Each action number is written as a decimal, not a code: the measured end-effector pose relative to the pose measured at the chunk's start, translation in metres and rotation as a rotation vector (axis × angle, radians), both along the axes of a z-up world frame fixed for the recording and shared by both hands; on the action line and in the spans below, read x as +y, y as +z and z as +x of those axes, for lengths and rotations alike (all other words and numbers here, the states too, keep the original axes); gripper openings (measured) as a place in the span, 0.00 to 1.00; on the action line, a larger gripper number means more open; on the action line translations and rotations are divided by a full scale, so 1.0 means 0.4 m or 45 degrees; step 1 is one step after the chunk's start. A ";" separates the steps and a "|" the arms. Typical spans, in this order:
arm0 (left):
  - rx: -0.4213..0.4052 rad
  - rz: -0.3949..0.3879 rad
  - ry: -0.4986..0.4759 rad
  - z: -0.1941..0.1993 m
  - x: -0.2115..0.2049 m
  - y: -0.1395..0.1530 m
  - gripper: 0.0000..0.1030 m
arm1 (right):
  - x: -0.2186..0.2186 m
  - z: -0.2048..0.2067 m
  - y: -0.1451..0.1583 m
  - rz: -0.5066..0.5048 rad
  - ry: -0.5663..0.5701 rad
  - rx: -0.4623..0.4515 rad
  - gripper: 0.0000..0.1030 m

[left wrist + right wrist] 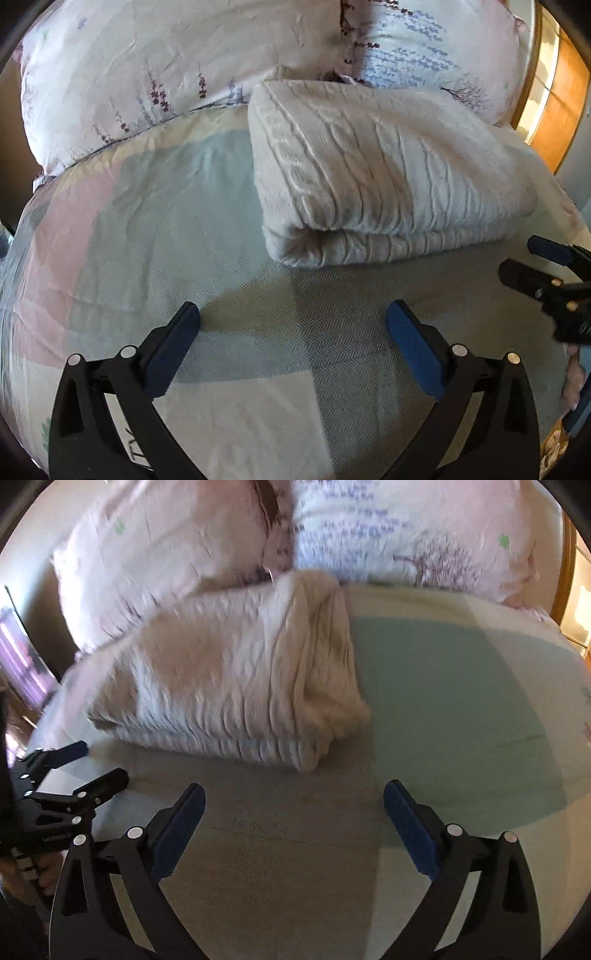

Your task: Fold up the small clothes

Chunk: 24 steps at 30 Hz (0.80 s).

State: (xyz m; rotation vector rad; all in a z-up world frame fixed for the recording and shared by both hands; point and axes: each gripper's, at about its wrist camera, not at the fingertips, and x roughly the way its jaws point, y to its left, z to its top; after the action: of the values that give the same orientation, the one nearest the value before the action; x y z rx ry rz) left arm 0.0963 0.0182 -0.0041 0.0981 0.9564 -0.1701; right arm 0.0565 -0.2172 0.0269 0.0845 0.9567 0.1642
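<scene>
- Left gripper (pixel 293 317): jaws spread wide, nothing between them; black frame, flat blue pads (pixel 173 350), silver pivot pins.
- Right gripper (pixel 293 797): same build, also wide and empty. Both hang over bare bedspread (pixel 229 266).
- Each gripper shows in the other's view: right one at the left gripper's right edge, left one (pixel 86 764) at the right gripper's lower-left edge, both with jaws apart.
- Folded knit garment (pixel 373 177): cream/off-white, cable-knit ribs, thick rectangular stack with a rounded fold edge facing the grippers. Lies ahead of the left gripper and a bit right; ahead of the right gripper and a bit left (pixel 236 675). Neither gripper touches it.
- Bedspread: woven herringbone texture, pastel blocks of mint, pink, cream and grey; lightly wrinkled.
- Two pillows (pixel 155 66) beyond the garment, smooth pale-pink cotton with purple floral/tree print; the garment's far edge sits against them.
- Wooden furniture (pixel 565 96), orange-brown, at the far right past the bed edge.
- Right wrist view is motion-blurred; fine knit detail there is unclear.
</scene>
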 end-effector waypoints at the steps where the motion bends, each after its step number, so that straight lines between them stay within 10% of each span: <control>1: -0.001 -0.005 0.005 0.000 0.002 0.001 0.98 | 0.015 0.000 -0.002 -0.033 0.003 0.003 0.97; 24: 0.008 0.005 0.013 -0.005 0.010 -0.002 0.98 | 0.045 -0.002 -0.008 -0.141 0.002 0.027 0.99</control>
State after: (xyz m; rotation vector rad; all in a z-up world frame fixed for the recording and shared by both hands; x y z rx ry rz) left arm 0.0945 0.0221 -0.0051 0.0960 0.9631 -0.1591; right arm 0.0558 -0.1993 0.0239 -0.0167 0.9851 0.1113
